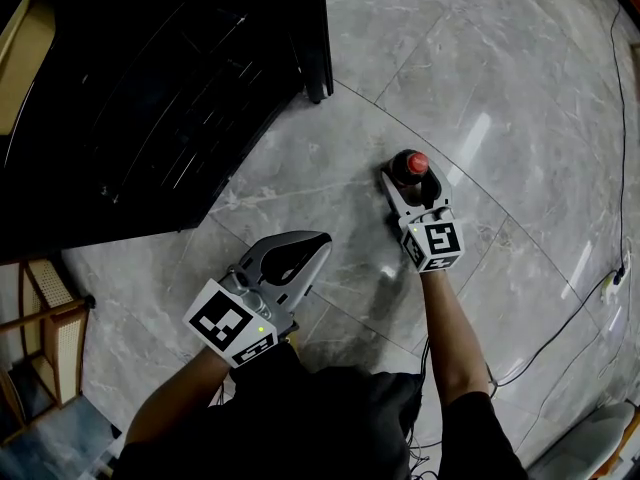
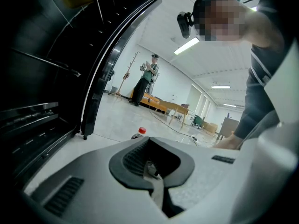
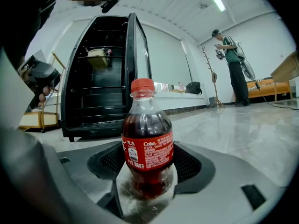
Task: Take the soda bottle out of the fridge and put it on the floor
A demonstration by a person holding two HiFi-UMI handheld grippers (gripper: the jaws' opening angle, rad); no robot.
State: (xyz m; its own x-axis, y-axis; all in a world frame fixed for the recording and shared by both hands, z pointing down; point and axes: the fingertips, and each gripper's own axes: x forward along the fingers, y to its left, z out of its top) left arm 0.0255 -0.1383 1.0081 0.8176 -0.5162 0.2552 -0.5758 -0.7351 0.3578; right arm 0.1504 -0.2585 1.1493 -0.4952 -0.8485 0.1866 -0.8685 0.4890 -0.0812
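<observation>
Head view, right hand-held gripper (image 1: 409, 180) clamped on soda bottle (image 1: 415, 162), left hand-held gripper (image 1: 316, 242) closed, fridge (image 1: 150, 98) near

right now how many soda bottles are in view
1. The soda bottle is clamped in the right gripper, low by the floor, in front of the open fridge. Its dark shelves could hide more.

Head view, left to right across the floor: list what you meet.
Wooden frame → left gripper → soda bottle → black cable.
</observation>
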